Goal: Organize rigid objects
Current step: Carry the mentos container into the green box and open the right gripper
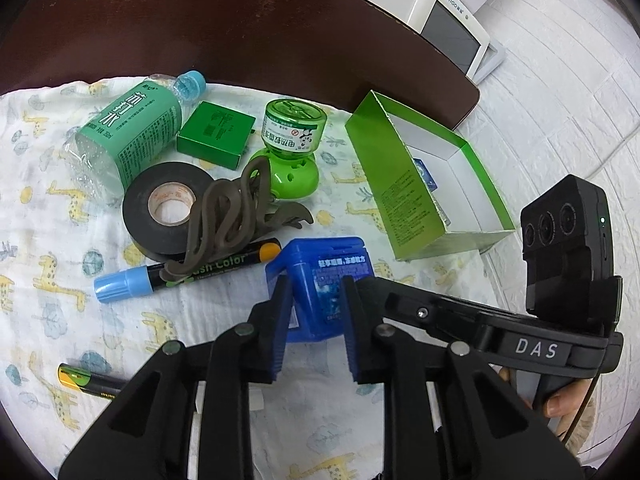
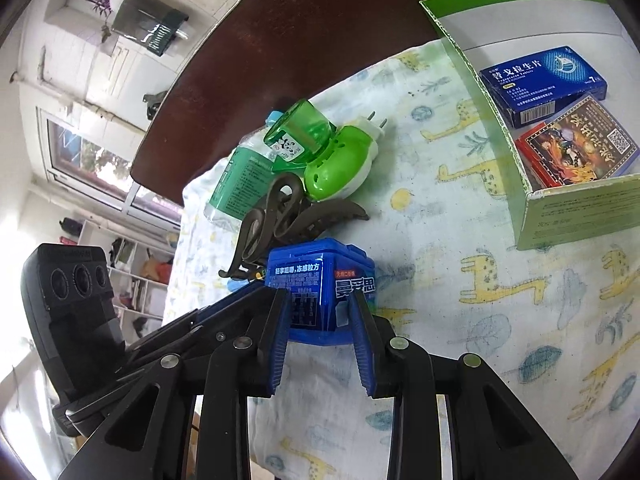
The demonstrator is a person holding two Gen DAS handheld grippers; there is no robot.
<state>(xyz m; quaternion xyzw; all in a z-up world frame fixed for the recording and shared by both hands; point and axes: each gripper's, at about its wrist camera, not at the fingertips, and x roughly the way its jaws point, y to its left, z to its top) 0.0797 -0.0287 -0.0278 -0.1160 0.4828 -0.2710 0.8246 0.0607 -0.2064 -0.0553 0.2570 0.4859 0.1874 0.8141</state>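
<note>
A blue plastic gum box (image 1: 320, 280) stands on the giraffe-print cloth (image 1: 48, 208). My left gripper (image 1: 316, 296) has its jaws around the box, one finger on each side. My right gripper (image 2: 316, 308) also has its jaws around the same blue box (image 2: 316, 276) from the other side. The open green cardboard box (image 1: 404, 184) lies to the right; in the right wrist view it (image 2: 576, 216) holds a blue medicine pack (image 2: 544, 84) and a red card pack (image 2: 576, 148). Whether the fingers press on the box or only flank it is unclear.
On the cloth lie a green-label bottle (image 1: 128, 128), a small green box (image 1: 216, 136), a green mosquito repeller (image 1: 292, 148), black tape (image 1: 168, 208), a brown hair claw (image 1: 236, 216), a marker (image 1: 180, 276) and a battery (image 1: 88, 380). Dark wooden table (image 1: 240, 32) behind.
</note>
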